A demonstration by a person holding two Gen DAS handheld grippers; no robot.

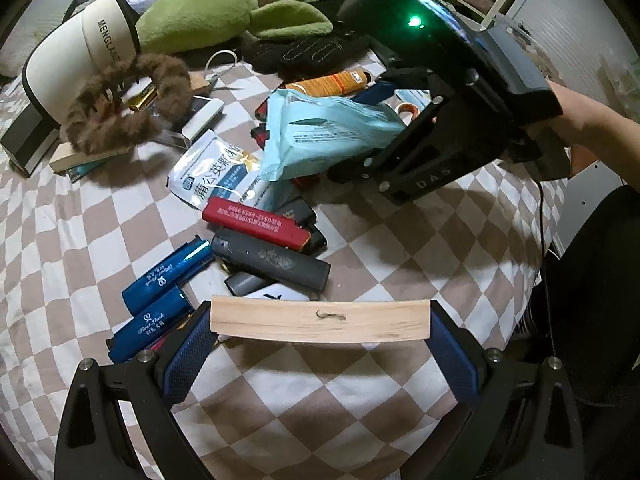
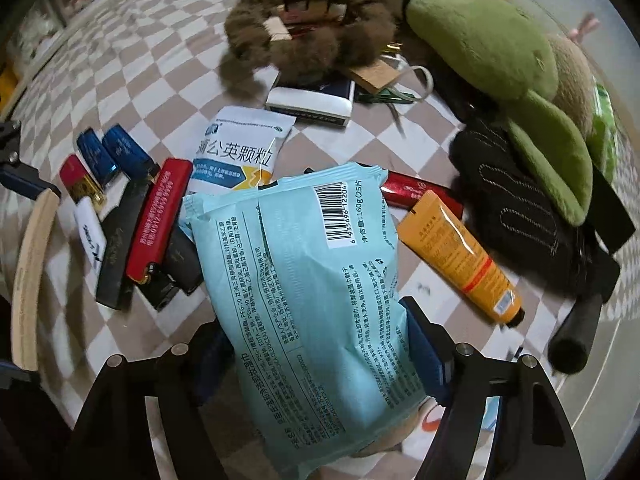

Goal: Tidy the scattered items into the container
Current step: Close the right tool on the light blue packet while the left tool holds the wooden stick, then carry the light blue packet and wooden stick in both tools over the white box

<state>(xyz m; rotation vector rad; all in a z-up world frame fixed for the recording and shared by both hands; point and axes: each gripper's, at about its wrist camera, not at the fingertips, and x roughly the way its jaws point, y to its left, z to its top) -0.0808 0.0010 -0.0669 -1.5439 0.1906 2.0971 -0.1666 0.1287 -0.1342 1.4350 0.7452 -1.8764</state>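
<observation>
My left gripper (image 1: 320, 322) is shut on a pale wooden block (image 1: 320, 320), held crosswise between its blue pads just above the checked cloth. My right gripper (image 2: 316, 328) is shut on a light-blue wipes pack (image 2: 304, 280), lifted over the pile; the left wrist view shows that gripper (image 1: 360, 156) and pack (image 1: 320, 132) at upper right. Below lie a red lighter (image 1: 256, 220), blue lighters (image 1: 160, 292), a dark grey lighter (image 1: 272, 260), a white sachet (image 1: 212, 176) and an orange tube (image 2: 460, 256). A white bag with black trim (image 1: 80, 52) stands far left.
A brown furry hair clip (image 1: 120, 112) lies over small boxes beside the bag. A green plush (image 1: 200, 12) and black gloves (image 1: 308, 50) crowd the far side. A person's hand (image 1: 580, 120) holds the right gripper. Checked cloth (image 1: 400, 248) shows bare on the near right.
</observation>
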